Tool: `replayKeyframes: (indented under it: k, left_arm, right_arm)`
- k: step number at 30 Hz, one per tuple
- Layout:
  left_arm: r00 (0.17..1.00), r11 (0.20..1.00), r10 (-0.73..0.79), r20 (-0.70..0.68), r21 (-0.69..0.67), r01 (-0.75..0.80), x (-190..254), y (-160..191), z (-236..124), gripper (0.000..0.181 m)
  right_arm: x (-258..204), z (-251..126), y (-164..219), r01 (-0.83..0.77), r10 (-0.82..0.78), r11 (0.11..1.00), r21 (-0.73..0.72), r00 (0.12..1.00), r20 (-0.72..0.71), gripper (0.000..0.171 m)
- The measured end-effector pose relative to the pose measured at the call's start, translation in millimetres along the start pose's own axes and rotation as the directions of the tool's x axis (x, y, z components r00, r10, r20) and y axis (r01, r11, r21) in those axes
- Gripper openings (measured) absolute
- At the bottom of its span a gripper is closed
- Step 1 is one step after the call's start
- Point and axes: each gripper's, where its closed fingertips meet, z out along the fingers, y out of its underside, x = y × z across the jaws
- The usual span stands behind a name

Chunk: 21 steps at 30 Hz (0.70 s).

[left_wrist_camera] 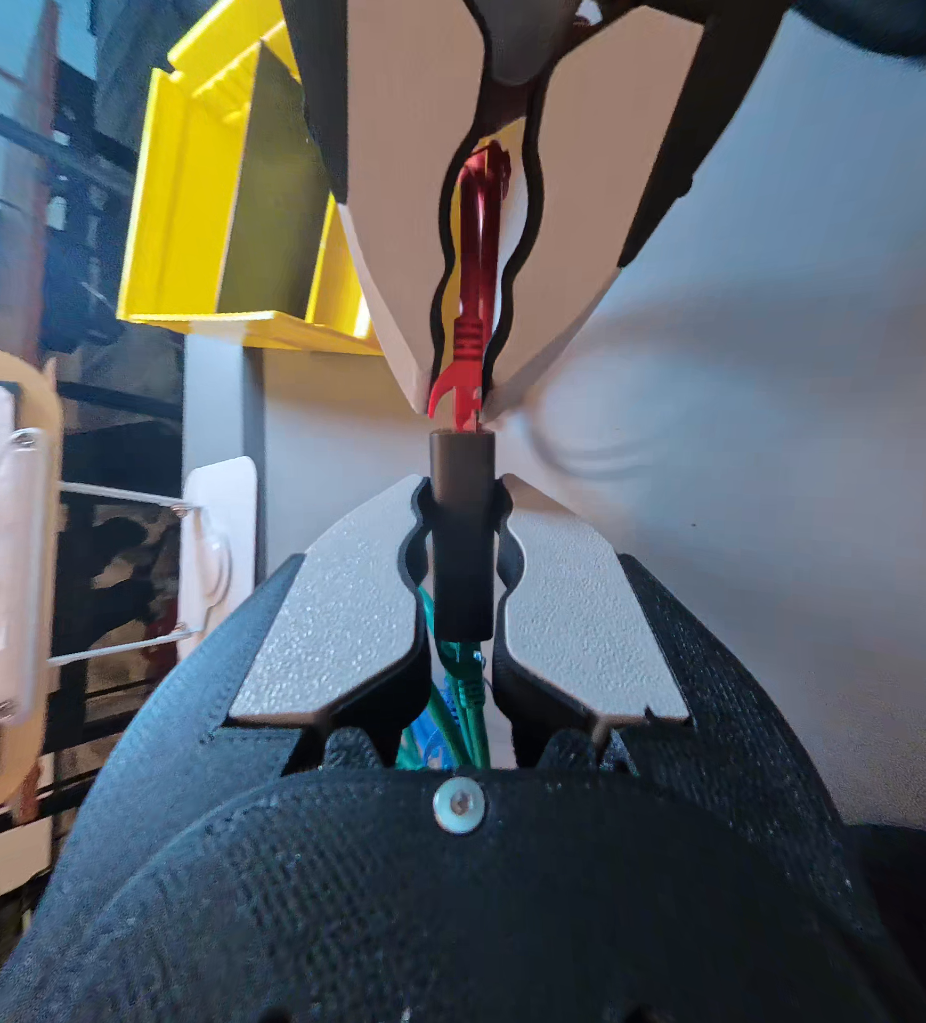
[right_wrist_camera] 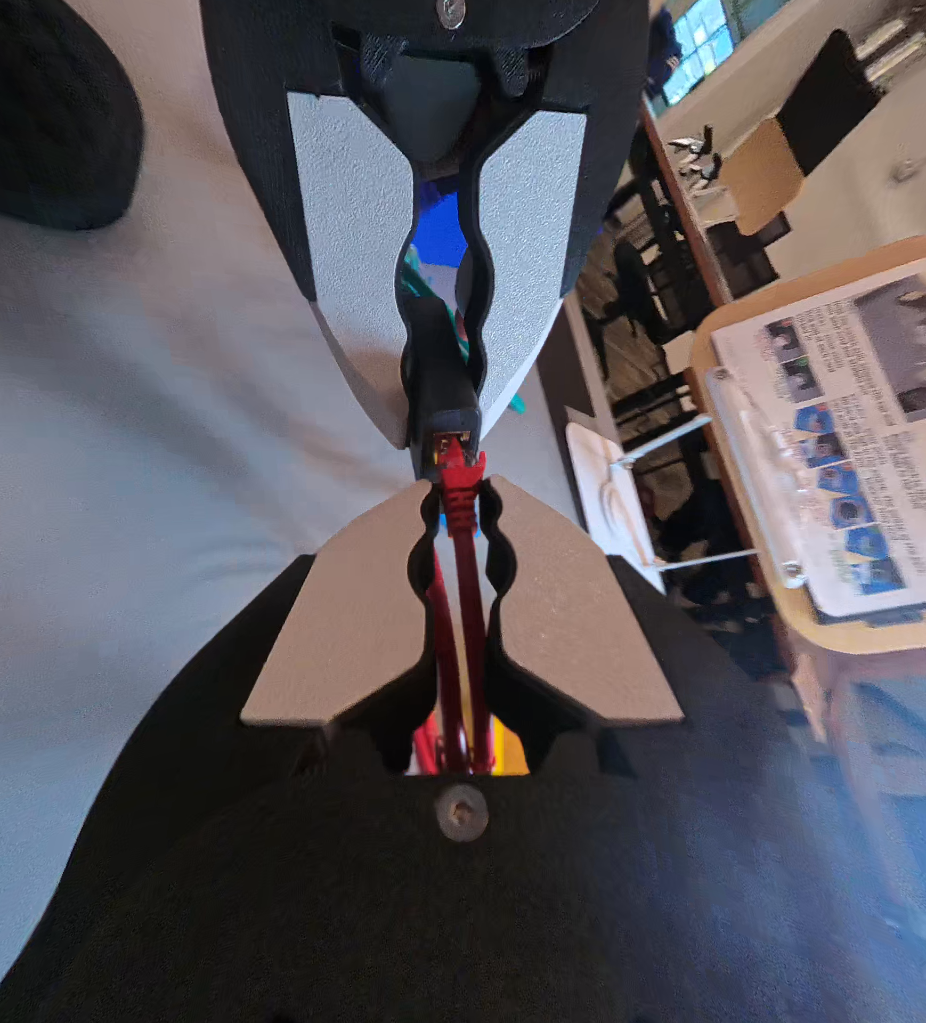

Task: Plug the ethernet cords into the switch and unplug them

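Red is the colour of the ethernet cord [right_wrist_camera: 463, 559] that the right gripper [right_wrist_camera: 456, 501] pinches just behind its plug; two red strands run back between the fingers toward the bottom of the right wrist view. The plug's tip sits at the mouth of one black switch [right_wrist_camera: 441, 387], a small dark block with a single port showing at its end; whether the plug is fully seated cannot be told. The left gripper [left_wrist_camera: 461, 498] is clamped on that black switch [left_wrist_camera: 461, 531] at its middle, the block standing upright between the pale pads at the centre of the left wrist view. Above it in that view the right gripper [left_wrist_camera: 456, 412] comes down from the top edge, its tips squeezed on the red cord [left_wrist_camera: 474, 265], whose plug touches the top of the switch. Below the switch, between the left gripper's fingers, hang at least two green cords [left_wrist_camera: 463, 683] and one blue cord [left_wrist_camera: 430, 739], partly hidden. One yellow bin [left_wrist_camera: 195, 221] stands at the upper left of the left wrist view on a grey surface [left_wrist_camera: 782, 443]. At the right of the right wrist view lies one printed sheet [right_wrist_camera: 859, 443] on a tan board, with one clear plastic holder [right_wrist_camera: 748, 487] on thin metal rods over it.
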Motion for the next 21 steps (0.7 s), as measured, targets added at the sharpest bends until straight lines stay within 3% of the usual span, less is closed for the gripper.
replayKeyframes:
  k: [4,6,16,21]
  left_arm:
    - [0.992,0.994,-0.083,-0.100,0.056,0.089,13,0,8,0.021]
    - [0.983,0.989,-0.128,-0.132,0.055,0.136,15,3,12,0.021]
    - [0.989,0.995,-0.096,-0.114,-0.034,0.093,21,13,20,0.021]
    - [0.990,0.996,-0.085,-0.111,0.018,0.087,22,17,23,0.021]
  right_arm:
    - [-16,0,10,-0.095,0.091,0.995,0.026,0.988,0.123,0.013]
    - [-16,1,16,-0.088,0.088,0.996,-0.003,0.989,0.118,0.013]
    - [-24,6,17,-0.066,0.068,0.998,-0.022,0.992,0.109,0.014]
    - [-27,12,18,-0.124,0.119,0.992,0.027,0.982,0.149,0.014]
